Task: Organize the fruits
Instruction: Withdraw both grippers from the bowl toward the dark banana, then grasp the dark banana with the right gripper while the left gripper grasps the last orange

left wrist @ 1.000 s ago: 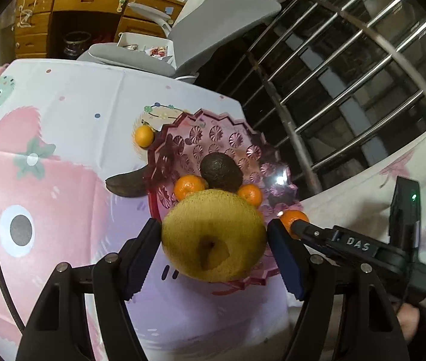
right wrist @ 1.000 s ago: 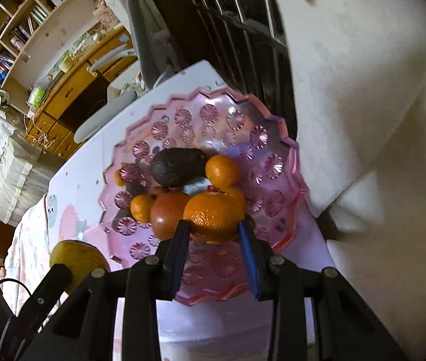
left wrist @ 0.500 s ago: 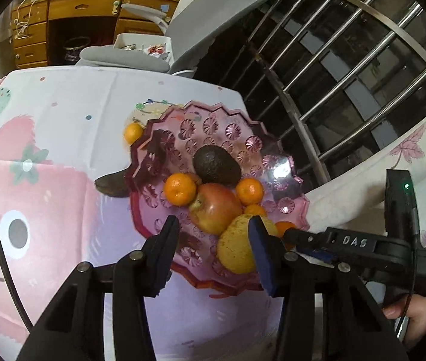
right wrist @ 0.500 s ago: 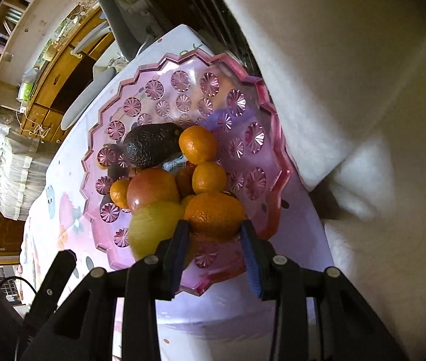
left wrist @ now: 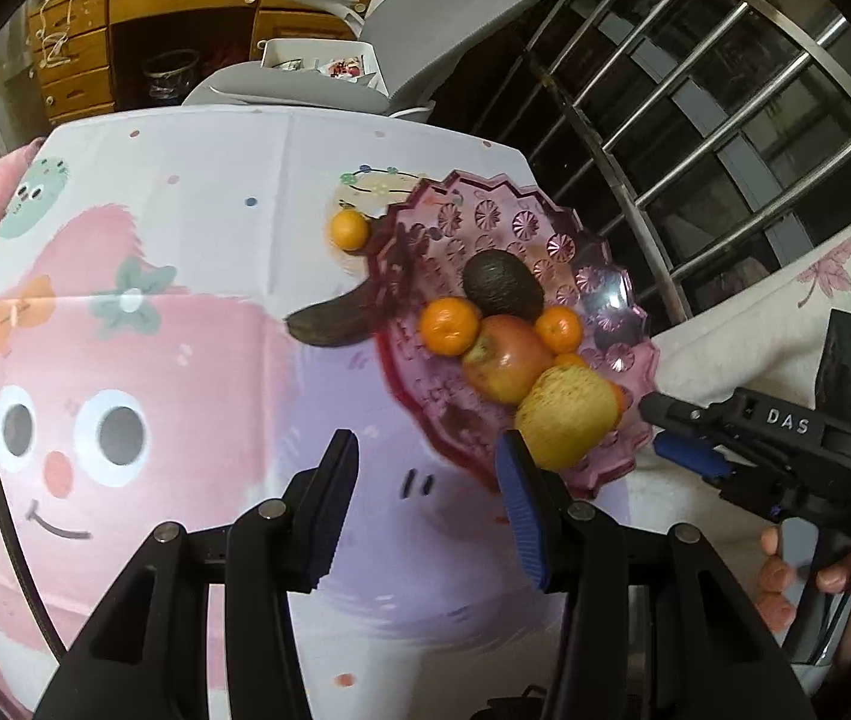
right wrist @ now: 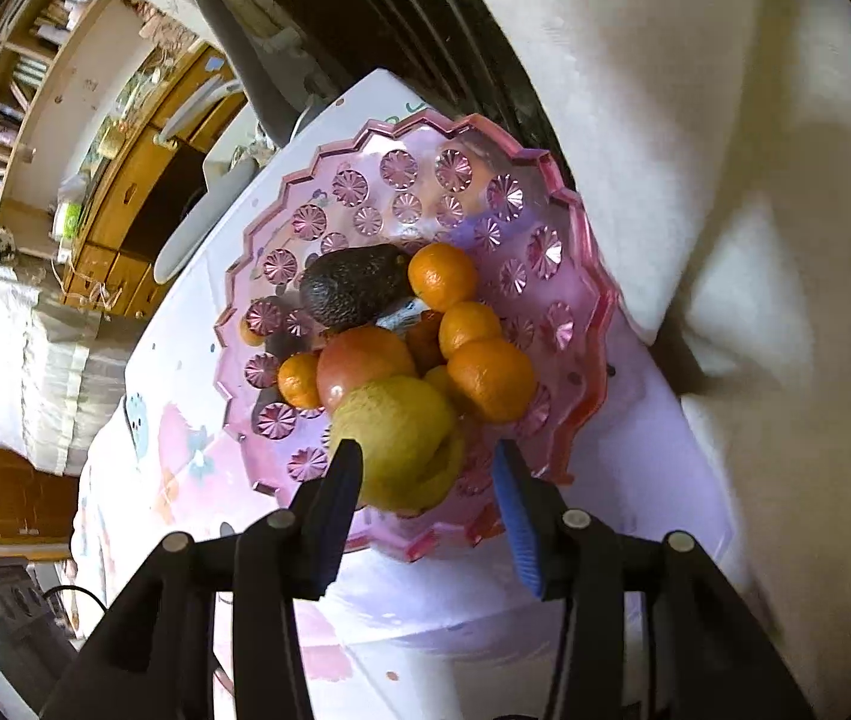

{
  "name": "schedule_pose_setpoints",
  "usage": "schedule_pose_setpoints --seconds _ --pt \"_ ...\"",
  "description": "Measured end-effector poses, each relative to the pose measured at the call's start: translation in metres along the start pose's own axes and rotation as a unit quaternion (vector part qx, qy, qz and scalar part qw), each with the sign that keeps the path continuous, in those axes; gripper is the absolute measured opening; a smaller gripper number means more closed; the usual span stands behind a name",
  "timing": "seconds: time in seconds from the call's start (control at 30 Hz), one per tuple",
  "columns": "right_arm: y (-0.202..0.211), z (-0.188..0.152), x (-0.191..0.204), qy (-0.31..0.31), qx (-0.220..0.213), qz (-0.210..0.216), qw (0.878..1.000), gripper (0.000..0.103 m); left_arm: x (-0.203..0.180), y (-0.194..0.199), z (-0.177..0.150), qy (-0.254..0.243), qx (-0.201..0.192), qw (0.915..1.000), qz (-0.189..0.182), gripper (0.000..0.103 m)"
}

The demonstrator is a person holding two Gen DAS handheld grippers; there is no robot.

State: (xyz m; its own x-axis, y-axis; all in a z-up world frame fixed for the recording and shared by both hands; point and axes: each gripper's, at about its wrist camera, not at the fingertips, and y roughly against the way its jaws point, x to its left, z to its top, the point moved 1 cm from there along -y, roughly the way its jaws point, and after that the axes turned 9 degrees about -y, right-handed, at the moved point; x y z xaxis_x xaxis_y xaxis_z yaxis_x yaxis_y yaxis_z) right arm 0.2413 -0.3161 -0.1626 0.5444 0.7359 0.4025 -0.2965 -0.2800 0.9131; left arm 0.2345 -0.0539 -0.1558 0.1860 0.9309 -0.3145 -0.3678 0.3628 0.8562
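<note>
Fruit sits heaped in the pink bowl (right wrist: 569, 228) on the worktop (left wrist: 197, 396): pear (right wrist: 401, 438), apple (right wrist: 359, 360), avocado (right wrist: 353, 288). One mandarin (left wrist: 349, 229) lies outside, beside the rim. Left tool (left wrist: 425, 498) is apart and empty. Right tool (right wrist: 428, 495), jaws just widened, hovers apart, gripping nothing.

left gripper (left wrist: 425, 468): empty, jaws apart | pear (left wrist: 566, 414) in pink bowl (left wrist: 485, 210)
</note>
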Motion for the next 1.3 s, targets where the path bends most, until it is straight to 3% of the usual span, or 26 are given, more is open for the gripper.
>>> schedule_pose_setpoints --seconds 0.3,0.6,0.7,0.8,0.93,1.03,1.17,1.3 --pt "0.015 -0.06 0.013 -0.085 -0.049 -0.003 0.995 0.05 0.055 0.041 -0.01 -0.075 0.033 0.9964 -0.02 0.046" --pt "0.006 -0.133 0.041 -0.162 -0.094 0.007 0.982 0.052 0.109 0.073 -0.017 -0.193 0.085 0.9768 -0.04 0.047" --pt "-0.003 -0.152 0.053 -0.167 -0.097 0.013 0.981 0.052 0.124 0.075 -0.013 -0.211 0.098 0.9718 -0.037 0.05" --pt "-0.015 -0.168 0.068 -0.162 -0.093 0.013 0.982 0.052 0.133 0.075 -0.006 -0.226 0.108 0.9672 -0.039 0.06" --pt "-0.027 -0.181 0.084 -0.134 -0.097 0.007 0.986 0.052 0.138 0.07 0.012 -0.269 0.127 0.9537 -0.044 0.061" --pt "-0.036 -0.186 0.096 -0.11 -0.109 0.013 0.988 0.052 0.139 0.065 0.028 -0.301 0.127 0.9443 -0.036 0.068" --pt "-0.051 -0.187 0.108 -0.102 -0.138 0.024 0.985 0.052 0.137 0.053 0.051 -0.328 0.126 0.936 -0.03 0.069" --pt "-0.078 -0.183 0.116 -0.114 -0.147 -0.001 0.983 0.052 0.133 0.031 0.076 -0.342 0.122 0.9311 -0.033 0.069"
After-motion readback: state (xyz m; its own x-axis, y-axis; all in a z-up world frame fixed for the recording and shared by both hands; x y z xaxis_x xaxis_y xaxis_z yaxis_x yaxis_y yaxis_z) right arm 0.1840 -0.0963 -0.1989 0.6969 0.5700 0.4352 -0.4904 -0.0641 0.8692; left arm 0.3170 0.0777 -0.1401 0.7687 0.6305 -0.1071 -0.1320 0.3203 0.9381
